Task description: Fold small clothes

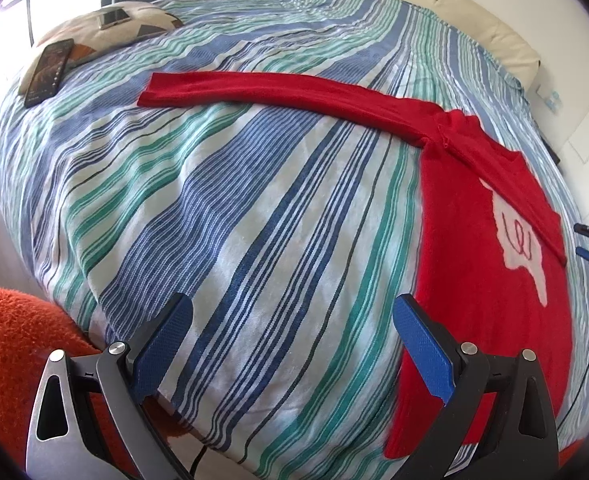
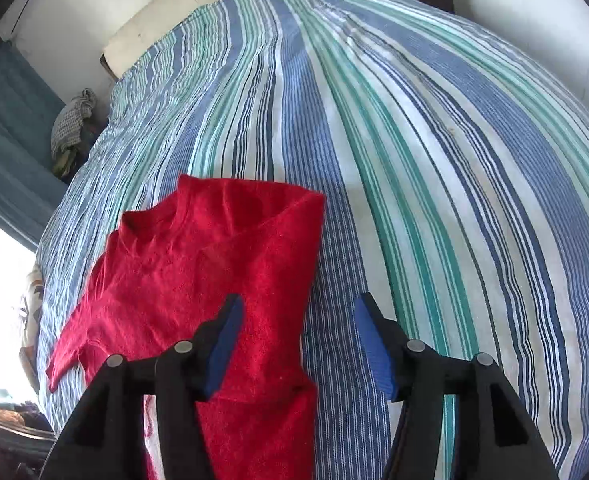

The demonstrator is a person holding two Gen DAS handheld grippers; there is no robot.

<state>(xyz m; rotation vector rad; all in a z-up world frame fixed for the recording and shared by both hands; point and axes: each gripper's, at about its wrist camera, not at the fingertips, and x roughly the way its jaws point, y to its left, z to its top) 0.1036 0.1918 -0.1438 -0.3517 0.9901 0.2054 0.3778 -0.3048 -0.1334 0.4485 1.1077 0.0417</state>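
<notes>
Striped bedspread on a bed; red sweater lies flat, one sleeve still stretched out. Left gripper wide, empty beside the sweater's hem; right gripper half-open, empty over its folded edge. Risk: pinching bedspread with the knit.

Left claw and right claw gape apart, angled downward.

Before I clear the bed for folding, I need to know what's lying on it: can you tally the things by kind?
Red sweater: 1
Phones: 2, a dark phone and a second phone
Patterned pillow: 1
Striped bedspread: 1
Total: 5
</notes>
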